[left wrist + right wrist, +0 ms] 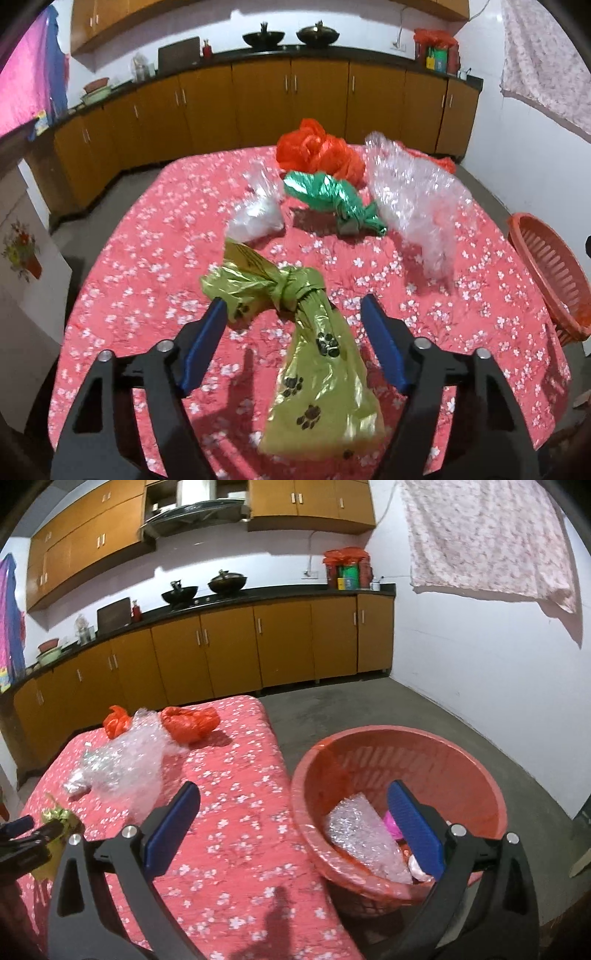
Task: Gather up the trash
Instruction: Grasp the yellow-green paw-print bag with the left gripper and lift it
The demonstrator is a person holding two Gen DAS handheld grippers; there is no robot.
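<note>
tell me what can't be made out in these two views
- Left wrist view: the far side of the red basket is cut off by the frame's right edge.
- Left wrist view: whatever is inside the knotted yellow-green bag is hidden by its opaque plastic.
- Right wrist view: the basket's bottom is covered by bubble wrap and the right gripper.
- Right wrist view: the left gripper is cut off at the left edge.

From the left wrist view we look forward between the left tongs (pixel 293 306), low and close over the bench (pixel 147 266), toward the cabinets (pixel 258 103) on the far wall. The right wrist view looks from higher, past the right tongs (pixel 291 794), over the bench corner and the basket (pixel 461 753) on the floor. Both views share the bench, the basket, the bubble wrap (pixel 417 199) and the cabinets.
</note>
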